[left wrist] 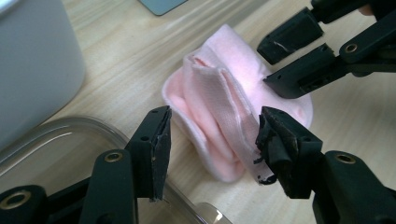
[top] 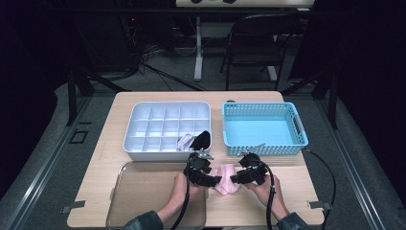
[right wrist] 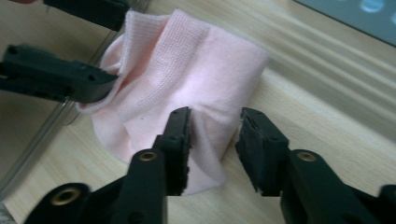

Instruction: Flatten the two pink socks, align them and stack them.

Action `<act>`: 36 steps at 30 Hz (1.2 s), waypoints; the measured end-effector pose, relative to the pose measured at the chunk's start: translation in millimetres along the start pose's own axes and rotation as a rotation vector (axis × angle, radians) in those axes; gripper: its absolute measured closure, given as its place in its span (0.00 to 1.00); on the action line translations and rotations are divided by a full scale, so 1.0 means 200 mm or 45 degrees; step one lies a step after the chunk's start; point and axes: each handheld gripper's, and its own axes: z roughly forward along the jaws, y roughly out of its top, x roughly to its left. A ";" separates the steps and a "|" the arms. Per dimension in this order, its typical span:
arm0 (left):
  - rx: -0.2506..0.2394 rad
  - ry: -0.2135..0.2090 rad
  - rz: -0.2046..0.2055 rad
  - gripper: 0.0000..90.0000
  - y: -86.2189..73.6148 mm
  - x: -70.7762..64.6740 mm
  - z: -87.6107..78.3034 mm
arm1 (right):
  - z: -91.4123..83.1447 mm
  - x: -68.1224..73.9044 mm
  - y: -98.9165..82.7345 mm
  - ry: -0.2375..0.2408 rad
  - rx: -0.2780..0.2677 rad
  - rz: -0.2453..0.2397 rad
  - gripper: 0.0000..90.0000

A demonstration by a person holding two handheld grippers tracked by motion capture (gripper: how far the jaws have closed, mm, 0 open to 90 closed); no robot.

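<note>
Folding the pink sock [top: 225, 178] is judged to be the step in hand, and it is done well when both grippers work the bundle together.

High view: the sock is seen on the wooden table [top: 297, 191], near its front edge, between the left gripper [top: 210, 178] and the right gripper [top: 238, 178]. It lies just beside the clear tray [top: 143, 191] and in front of the white divided organiser [top: 167, 125] and the blue basket [top: 263, 128]. A black and a white item already sit in a front compartment of the organiser. The sock is best kept off the tray rim while it is shaped.

Left gripper view: the jaws are parted, one on each side of the folded sock [left wrist: 219, 116]. One pad touches the fabric edge; the other stands apart, so nothing is clamped. Before closing, the gripper is best centred so that all layers are taken, not only the outer flap.

Right gripper view: the jaws are half open around a raised pleat of the sock [right wrist: 187, 74]. Whether the pads press on it cannot be told. A deep bite on the fold is advised, so that the bundle is not unrolled when it is lifted.
</note>
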 end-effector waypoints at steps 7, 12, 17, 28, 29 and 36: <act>0.043 0.005 0.003 0.58 0.00 0.02 0.04 | 0.03 0.00 -0.01 0.014 0.004 0.004 0.78; 0.047 0.002 0.020 0.73 -0.01 0.02 0.06 | -0.01 -0.03 -0.01 0.068 0.016 0.011 0.74; 0.061 0.009 0.049 0.76 -0.01 0.00 0.07 | -0.03 -0.09 -0.03 0.078 -0.018 0.076 0.68; 0.052 0.004 0.053 0.83 -0.02 0.00 0.08 | 0.04 -0.08 -0.03 0.123 0.004 0.137 0.88; 0.047 0.005 0.051 0.84 -0.02 0.01 0.08 | 0.04 -0.07 -0.03 0.122 0.004 0.120 0.89; 0.035 -0.016 0.024 0.86 -0.03 0.02 0.08 | -0.04 -0.02 -0.02 0.128 -0.059 0.073 0.90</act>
